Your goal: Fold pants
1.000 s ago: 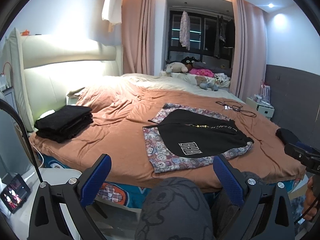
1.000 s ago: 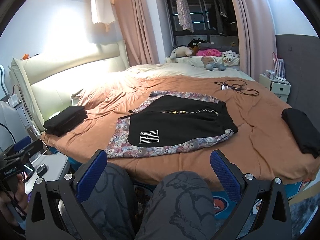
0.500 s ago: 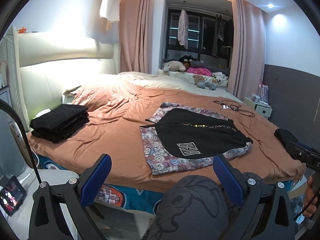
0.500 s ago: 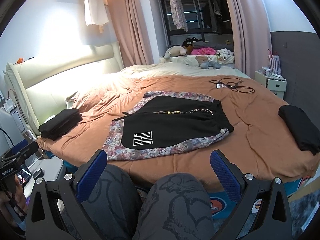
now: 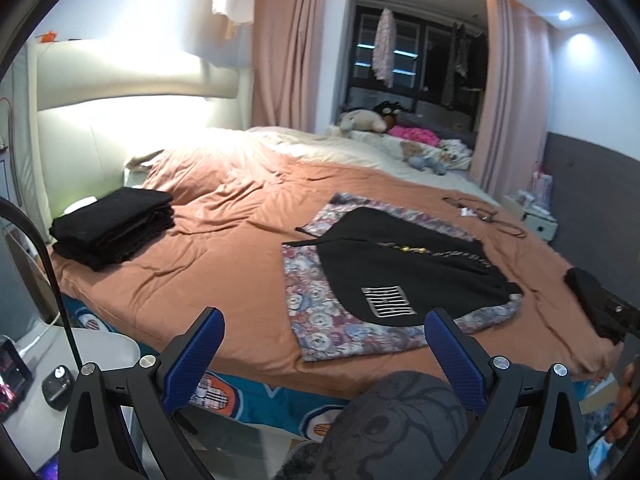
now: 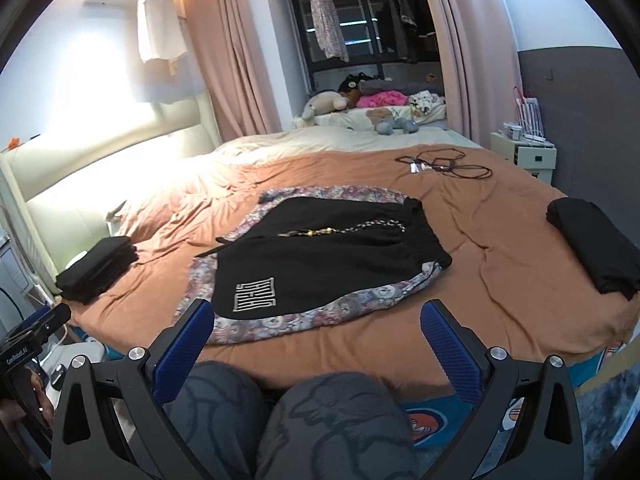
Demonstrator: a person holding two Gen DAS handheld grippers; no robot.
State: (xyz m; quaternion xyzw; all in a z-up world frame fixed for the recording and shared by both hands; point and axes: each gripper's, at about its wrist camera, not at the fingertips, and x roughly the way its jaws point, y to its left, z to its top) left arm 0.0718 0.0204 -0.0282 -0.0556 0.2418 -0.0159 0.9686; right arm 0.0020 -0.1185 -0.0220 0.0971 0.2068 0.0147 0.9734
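Black pants (image 5: 404, 264) with a white logo lie spread flat on a patterned mat (image 5: 320, 312) in the middle of the bed; they also show in the right wrist view (image 6: 320, 252), on the mat (image 6: 304, 316). My left gripper (image 5: 322, 354) is open and empty, held short of the bed's near edge. My right gripper (image 6: 316, 346) is open and empty, also short of the edge, above the person's knees (image 6: 320, 420).
A stack of folded black clothes (image 5: 112, 226) sits at the bed's left corner. Another folded black pile (image 6: 592, 248) lies at the right edge. Cables (image 6: 444, 164) lie farther back. Stuffed toys (image 6: 360, 100) are at the far end. A white bedside table (image 5: 36, 380) stands at left.
Both grippers have moved forward toward the bed, so the pants appear nearer. Both stay open and empty.
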